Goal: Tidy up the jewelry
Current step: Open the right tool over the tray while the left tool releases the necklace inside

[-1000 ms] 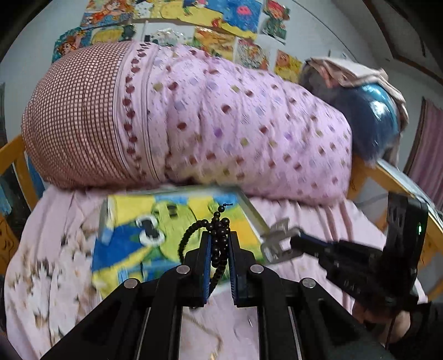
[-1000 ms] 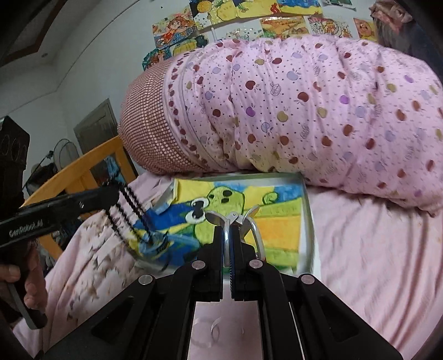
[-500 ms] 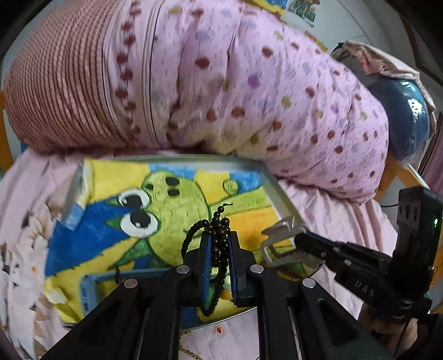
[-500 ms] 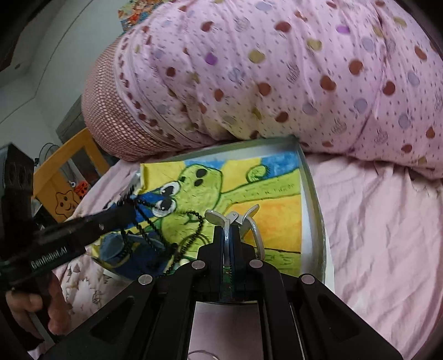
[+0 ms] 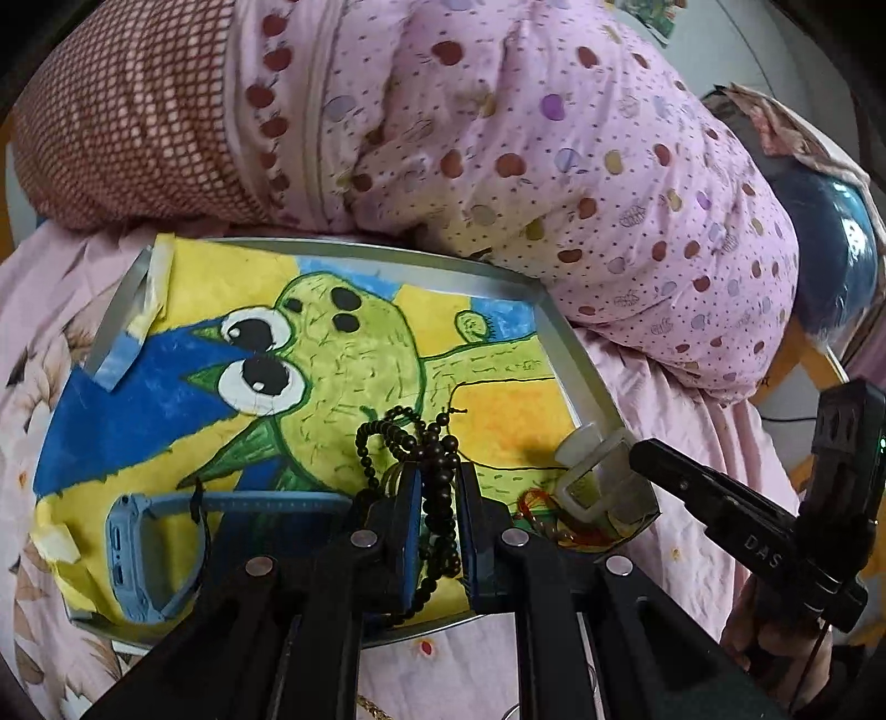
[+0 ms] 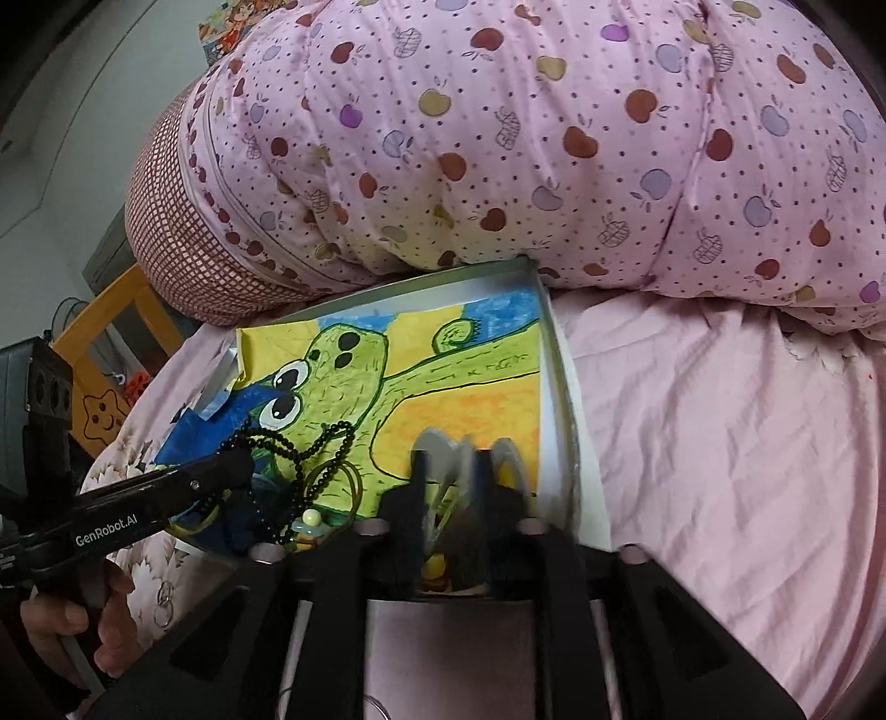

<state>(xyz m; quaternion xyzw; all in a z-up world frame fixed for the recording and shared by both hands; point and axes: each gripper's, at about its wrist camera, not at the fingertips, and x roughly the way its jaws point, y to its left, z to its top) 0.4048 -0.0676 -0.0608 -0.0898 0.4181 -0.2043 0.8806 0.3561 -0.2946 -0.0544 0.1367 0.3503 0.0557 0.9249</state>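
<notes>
A big rolled-up quilt (image 6: 498, 144), pink with little apples and a brown checked end, lies across the bed on a wrinkled pink sheet (image 6: 720, 443). Behind it the wall (image 6: 83, 111) is pale grey, with bright cartoon pictures (image 6: 221, 39) stuck on it, and a yellow wooden bed frame (image 6: 105, 332) with a smiling star shows at the left side. In the left wrist view, a shiny blue ball-shaped thing (image 5: 830, 249) with a cloth over it sits by the quilt's far end.
</notes>
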